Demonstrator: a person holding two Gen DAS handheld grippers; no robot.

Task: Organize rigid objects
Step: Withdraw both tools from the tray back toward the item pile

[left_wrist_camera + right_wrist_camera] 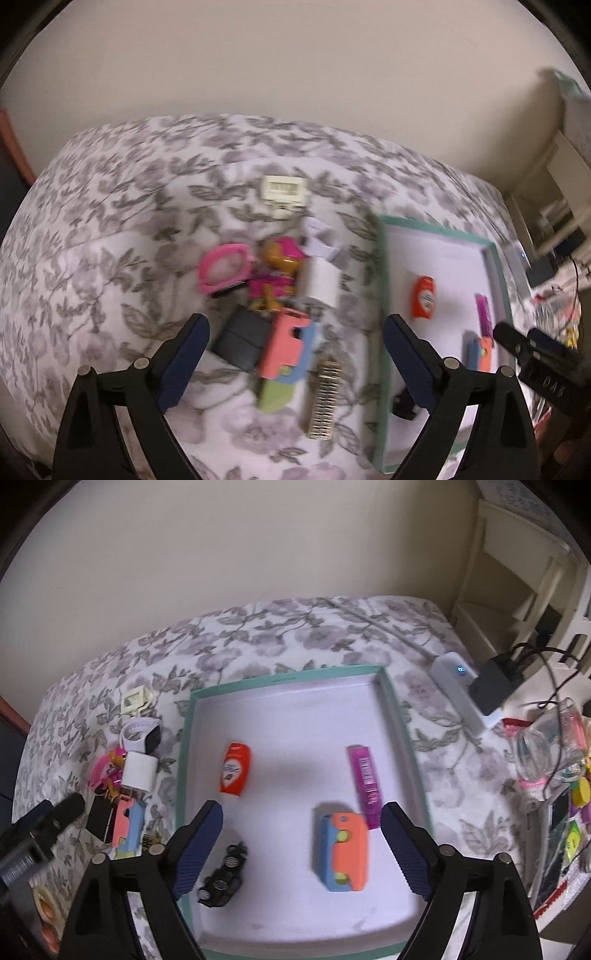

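A teal-rimmed white tray lies on the floral bedspread. In it are an orange container, a purple tube, an orange-and-blue block and a small black toy car. My right gripper is open and empty above the tray. My left gripper is open and empty above a pile left of the tray: a pink-and-blue block, a black box, a white charger, a pink figure, a pink ring and a comb.
A cream gadget lies beyond the pile. A white device with a black plug sits right of the tray. Cluttered toys and a clear bag lie at the far right. A shelf stands by the wall.
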